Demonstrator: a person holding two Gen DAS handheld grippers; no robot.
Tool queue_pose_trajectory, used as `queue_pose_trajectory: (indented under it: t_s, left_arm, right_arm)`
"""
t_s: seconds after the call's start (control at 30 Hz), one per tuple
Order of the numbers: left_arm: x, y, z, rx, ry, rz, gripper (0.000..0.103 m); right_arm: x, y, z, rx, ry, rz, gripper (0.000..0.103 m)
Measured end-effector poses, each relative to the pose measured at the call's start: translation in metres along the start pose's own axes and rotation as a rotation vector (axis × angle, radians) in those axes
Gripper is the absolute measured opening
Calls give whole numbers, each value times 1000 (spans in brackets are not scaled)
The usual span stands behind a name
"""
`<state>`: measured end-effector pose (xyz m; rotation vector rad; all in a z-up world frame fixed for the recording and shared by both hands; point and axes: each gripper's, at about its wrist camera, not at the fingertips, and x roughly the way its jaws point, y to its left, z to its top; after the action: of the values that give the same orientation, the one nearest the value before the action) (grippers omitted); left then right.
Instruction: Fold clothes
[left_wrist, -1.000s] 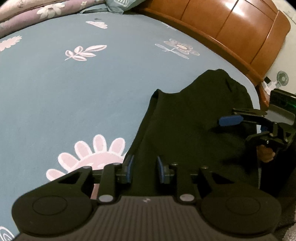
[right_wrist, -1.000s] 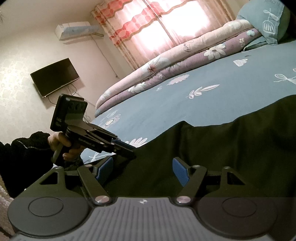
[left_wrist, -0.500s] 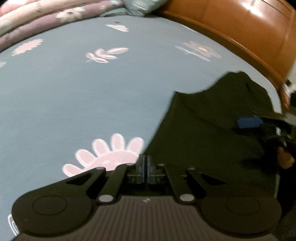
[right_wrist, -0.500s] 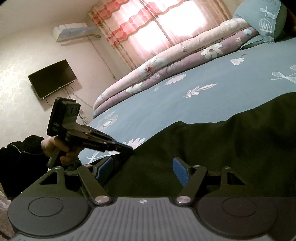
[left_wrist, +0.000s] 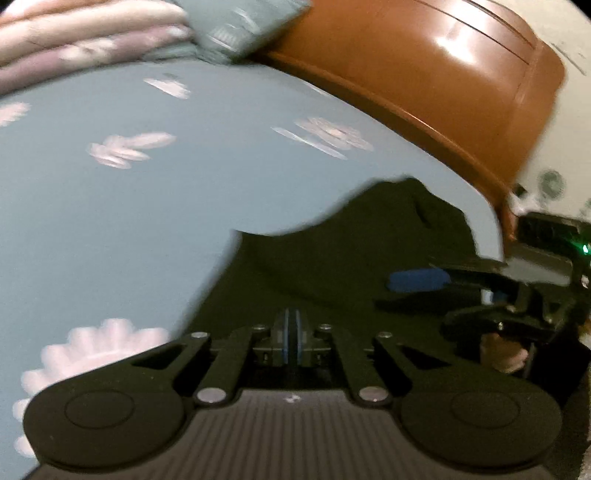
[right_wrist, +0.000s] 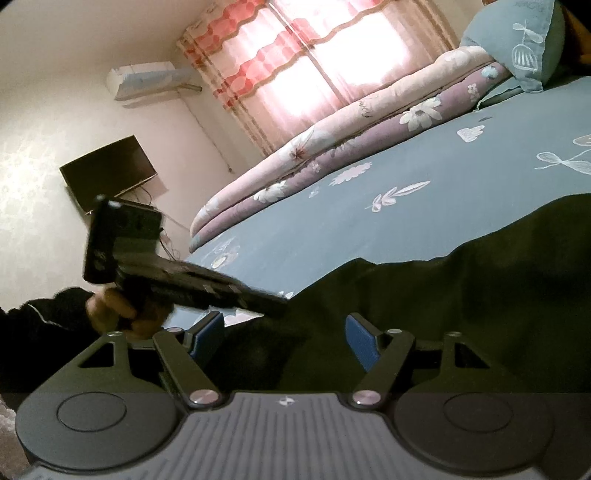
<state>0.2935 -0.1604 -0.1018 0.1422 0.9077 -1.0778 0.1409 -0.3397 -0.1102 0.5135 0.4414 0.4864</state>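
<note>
Jaws of the left gripper (left_wrist: 291, 334) are clenched on the near hem of the dark garment (left_wrist: 332, 266) spread on the bed (left_wrist: 147, 206), likely to lift a fold, while the right gripper (right_wrist: 284, 338), at three o'clock, gapes unloaded

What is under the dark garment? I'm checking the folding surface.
The dark garment lies on a blue flowered bedsheet. Whatever the cloth covers stays hidden.

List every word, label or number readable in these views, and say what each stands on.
None can be read.
Left gripper: white marks on its camera block, too blurred.
Pillow: drawn pattern, no lettering.
Air conditioner: no legible label.
</note>
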Motion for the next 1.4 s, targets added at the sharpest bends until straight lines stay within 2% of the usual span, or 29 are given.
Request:
queue_pose_trajectory:
  t_s: [0.07,0.13,0.23,0.33,0.43,0.47,0.57,0.6,0.7,0.73,0.8,0.9,1.0,1.1,1.23,1.4]
  left_arm:
    - [16,5,3,-12,-1,15,6]
    - [25,17,5,5,-6,140,4]
    - [19,41,7,-74,-12,135,3]
    - [6,37,11,-40,-32,202,3]
    - [-3,24,17,-16,-66,191,5]
    - [-2,17,19,4,-73,179,10]
    - [17,3,24,67,-52,147,14]
    - [25,4,24,67,-38,161,14]
    - [43,17,24,9,-7,238,14]
    - [40,22,26,-35,-15,241,16]
    - [26,23,29,-92,-33,268,13]
    - [4,7,28,-90,-28,279,15]
    - [-9,-19,19,-38,31,310,27]
    - [-18,-49,4,15,72,321,29]
    - [-24,-92,-23,84,88,307,32]
    - [-23,-129,-53,114,132,297,37]
  right_arm:
    - [-3,-1,1,6,-11,3,77]
    - [-5,-2,2,12,-20,-1,77]
    - [-7,-3,3,21,-27,5,79]
    - [-7,-3,3,22,-32,11,81]
    - [-8,-2,3,19,-34,7,81]
    - [-8,-2,3,21,-36,6,81]
    - [-6,-4,3,28,-34,-6,81]
    - [-6,-4,3,30,-32,-16,81]
    - [-5,-7,4,42,-29,-44,81]
    - [-6,-8,4,49,-31,-63,81]
    - [-7,-12,5,74,-39,-101,81]
    - [-12,-19,7,132,-55,-155,81]
    - [-17,-22,6,176,-33,-236,81]
    - [-22,-15,5,160,4,-317,81]
    - [-32,3,5,109,38,-408,81]
    - [-42,15,-1,82,72,-462,84]
